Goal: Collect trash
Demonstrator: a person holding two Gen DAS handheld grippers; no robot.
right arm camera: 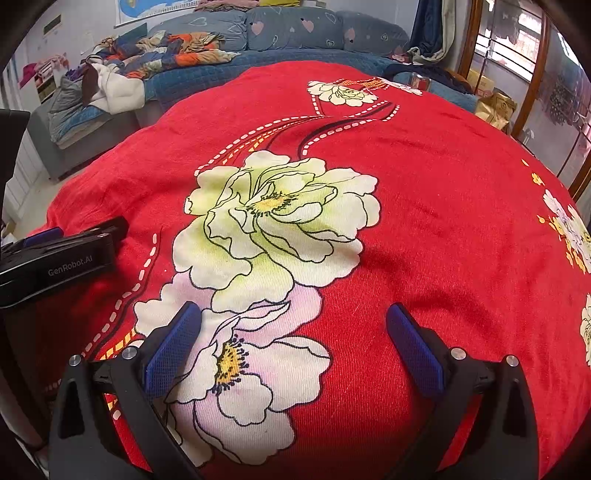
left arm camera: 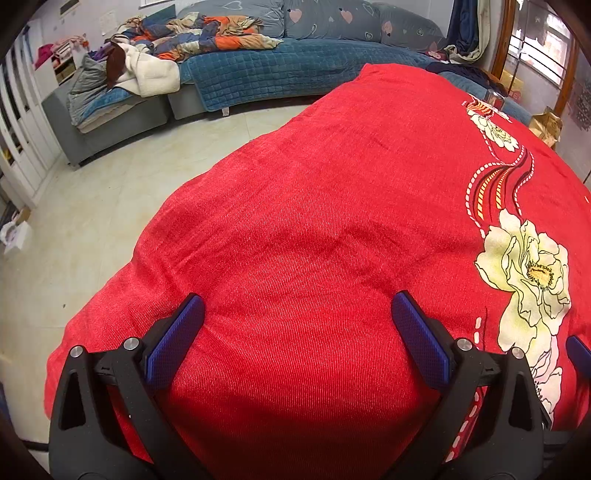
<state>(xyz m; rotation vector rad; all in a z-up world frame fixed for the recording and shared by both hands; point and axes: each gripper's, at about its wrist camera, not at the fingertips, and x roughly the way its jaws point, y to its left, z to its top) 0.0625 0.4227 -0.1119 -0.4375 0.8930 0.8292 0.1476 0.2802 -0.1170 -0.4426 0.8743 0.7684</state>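
My left gripper [left arm camera: 297, 306] is open and empty, low over a red flowered cloth [left arm camera: 314, 221] that covers the table. My right gripper [right arm camera: 293, 314] is open and empty over the same cloth [right arm camera: 424, 192], above its printed white flowers. The left gripper's black body [right arm camera: 55, 254] shows at the left edge of the right wrist view. A small shiny can-like item [right arm camera: 419, 81] stands at the cloth's far edge; it also shows in the left wrist view [left arm camera: 495, 96]. No other trash shows on the cloth.
A blue-grey sofa [left arm camera: 295, 66] with piled blankets [left arm camera: 207, 33] runs along the far wall. Pale tiled floor [left arm camera: 92, 206] lies to the left of the table. Brown paper bags [right arm camera: 495, 107] and a wooden-framed window [right arm camera: 524, 55] are at the far right.
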